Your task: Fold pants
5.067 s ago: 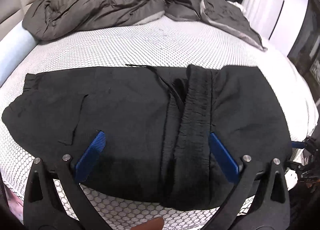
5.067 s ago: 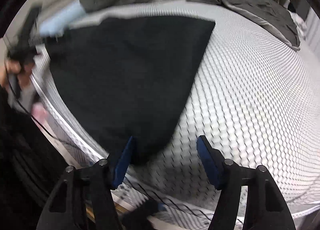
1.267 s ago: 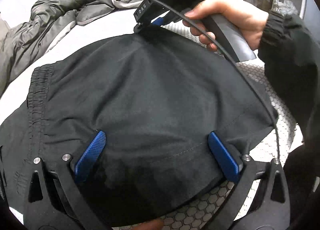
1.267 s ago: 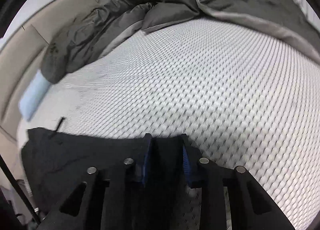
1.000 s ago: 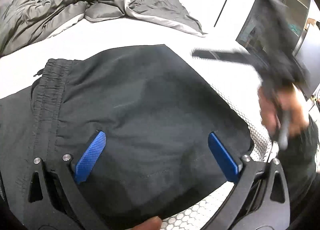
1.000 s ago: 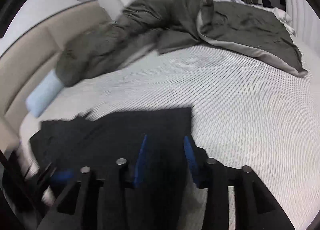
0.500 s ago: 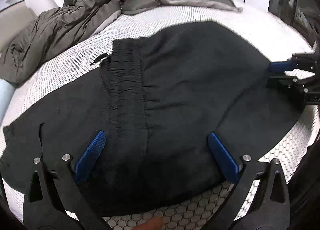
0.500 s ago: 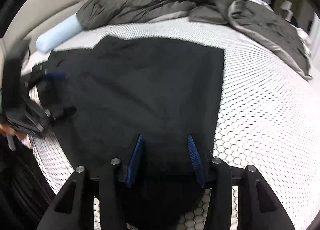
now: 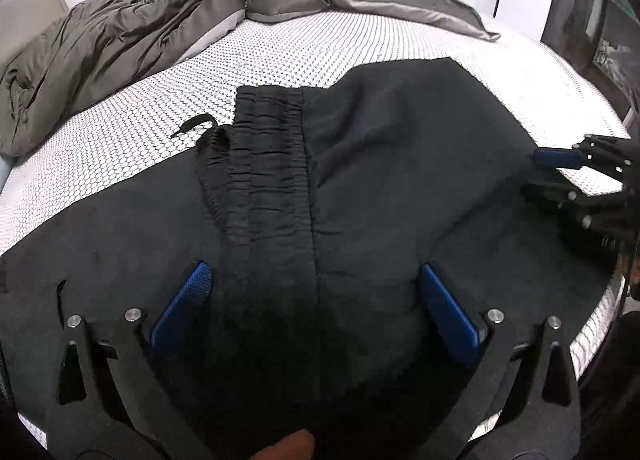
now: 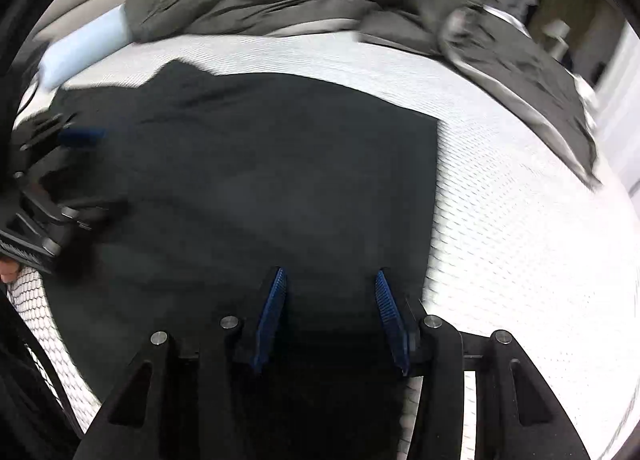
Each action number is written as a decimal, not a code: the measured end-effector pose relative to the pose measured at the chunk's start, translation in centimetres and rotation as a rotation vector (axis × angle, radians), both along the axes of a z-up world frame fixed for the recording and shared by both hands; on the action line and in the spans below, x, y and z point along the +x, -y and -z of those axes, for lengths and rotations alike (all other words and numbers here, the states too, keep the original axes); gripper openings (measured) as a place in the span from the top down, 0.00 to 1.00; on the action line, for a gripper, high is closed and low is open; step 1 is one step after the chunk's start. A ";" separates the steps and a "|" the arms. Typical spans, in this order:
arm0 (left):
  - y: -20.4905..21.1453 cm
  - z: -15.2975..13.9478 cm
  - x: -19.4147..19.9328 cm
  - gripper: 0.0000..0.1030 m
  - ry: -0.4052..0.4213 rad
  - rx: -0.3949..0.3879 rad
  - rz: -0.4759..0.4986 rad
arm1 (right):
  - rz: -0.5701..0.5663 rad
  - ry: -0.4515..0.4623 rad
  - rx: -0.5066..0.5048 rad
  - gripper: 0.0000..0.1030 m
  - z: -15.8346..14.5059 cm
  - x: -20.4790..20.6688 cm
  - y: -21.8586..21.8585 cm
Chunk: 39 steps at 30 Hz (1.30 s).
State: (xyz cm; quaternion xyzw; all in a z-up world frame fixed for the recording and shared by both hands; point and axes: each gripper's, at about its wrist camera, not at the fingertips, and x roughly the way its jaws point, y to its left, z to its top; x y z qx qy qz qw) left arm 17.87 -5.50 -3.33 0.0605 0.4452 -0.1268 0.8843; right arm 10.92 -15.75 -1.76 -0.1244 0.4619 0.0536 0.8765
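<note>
Black pants (image 9: 380, 179) lie folded across the white honeycomb mattress (image 9: 320, 47), their gathered waistband (image 9: 268, 163) running up the middle of the left wrist view. My left gripper (image 9: 315, 268) hovers over the near part of the waistband, open wide, with nothing pinched. My right gripper (image 9: 534, 173) sits at the pants' right edge with bare mattress showing between its fingers. In the right wrist view the pants (image 10: 260, 179) spread flat ahead, and my right gripper (image 10: 330, 271) stands open over their near edge. My left gripper (image 10: 96, 173) appears at the left side.
A rumpled grey duvet (image 9: 140, 27) is heaped along the far side of the bed, and a pale blue bolster (image 10: 84, 47) lies at its left end. Bare mattress (image 10: 520, 219) stretches to the right of the pants. A fingertip (image 9: 288, 448) shows at the bottom edge.
The left wrist view has swung so the waistband now sits centred between my left fingers. My right gripper has come down to the pants' right edge. The folded-over layer lies flat.
</note>
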 end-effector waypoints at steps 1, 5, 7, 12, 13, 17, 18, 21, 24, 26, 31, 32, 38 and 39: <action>-0.1 -0.3 -0.3 0.00 0.009 0.010 -0.007 | -0.005 0.004 0.036 0.55 -0.3 -0.3 0.7; 0.2 -3.1 -1.3 0.01 0.087 -0.026 0.002 | -0.031 0.051 0.114 0.55 -2.4 -0.8 0.3; 1.0 -3.6 0.1 0.01 0.100 -0.005 0.004 | -0.076 0.047 0.144 0.54 -2.8 0.2 -1.3; 1.8 -1.0 5.5 0.07 -0.004 0.116 -0.052 | -0.037 -0.061 0.081 0.55 0.3 4.4 -2.9; 1.5 -0.6 5.6 0.07 -0.008 0.105 -0.063 | -0.034 -0.066 0.060 0.55 0.6 4.6 -3.2; 0.2 -0.3 5.3 0.07 -0.002 0.046 -0.058 | 0.023 -0.018 -0.086 0.49 0.2 4.4 -2.3; 0.1 -0.3 5.0 0.07 0.006 0.048 -0.058 | 0.037 -0.006 -0.101 0.49 0.2 4.3 -1.9; 0.0 -0.4 4.0 0.11 0.026 0.041 -0.036 | 0.043 0.004 -0.066 0.48 0.3 4.0 -0.7; -0.1 -1.2 3.7 0.20 0.039 0.039 -0.022 | 0.023 0.018 -0.083 0.48 0.3 4.3 -0.8; -0.2 -2.3 3.2 0.26 0.063 0.036 -0.025 | 0.019 0.026 -0.085 0.48 0.3 4.5 -1.0; 0.5 -4.7 3.9 0.26 0.117 -0.043 -0.002 | 0.013 0.043 -0.104 0.48 0.5 3.7 -1.5; 0.9 -4.7 4.5 0.26 0.110 -0.032 0.008 | 0.009 0.049 -0.118 0.48 0.6 3.6 -1.7; 3.0 -2.0 8.8 0.26 0.042 0.129 -0.001 | -0.011 0.066 -0.156 0.48 0.7 2.5 -2.2; 2.9 -1.4 9.1 0.26 0.047 0.161 -0.015 | -0.014 0.066 -0.154 0.48 0.8 2.5 -2.1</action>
